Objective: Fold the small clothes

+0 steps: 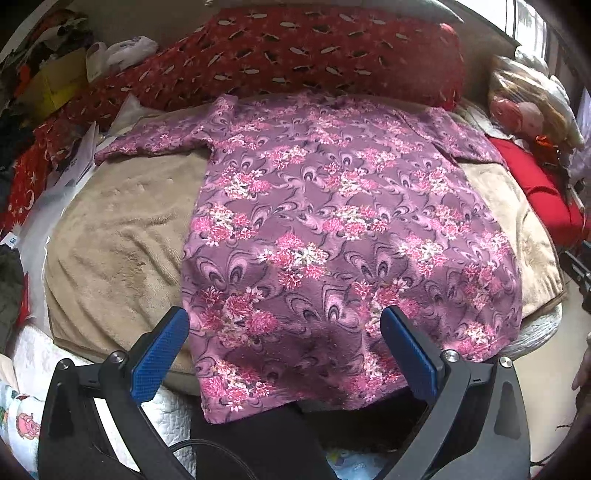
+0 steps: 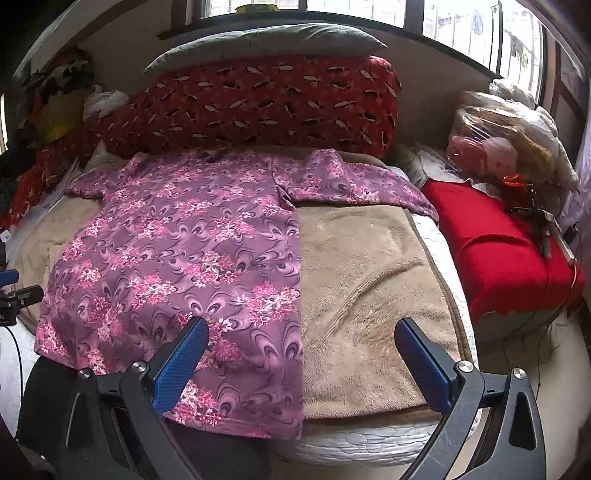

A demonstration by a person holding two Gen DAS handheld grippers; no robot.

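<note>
Floral fabric fills both views: a purple flowered top (image 1: 332, 229) is spread flat on a beige blanket (image 1: 118, 236) that covers the bed, its collar toward a red fish-print pillow (image 1: 295, 48) and its hem hanging over the near edge of the bed. The left gripper (image 1: 284, 347) is seen with its blue-padded fingers (image 1: 162, 354) spread wide above the hem, nothing held between them. The right gripper (image 2: 301, 354) is likewise wide open and empty, one finger over the top's right edge and the other over bare blanket. Only the right wrist view shows the windows (image 2: 369, 7), a grey pillow (image 2: 266, 40) behind the red one, and the whole of a red cushion (image 2: 498, 240) beside the bed. Only the left wrist view shows the top's left sleeve in full, with papers (image 1: 74, 158) just beyond it.
</note>
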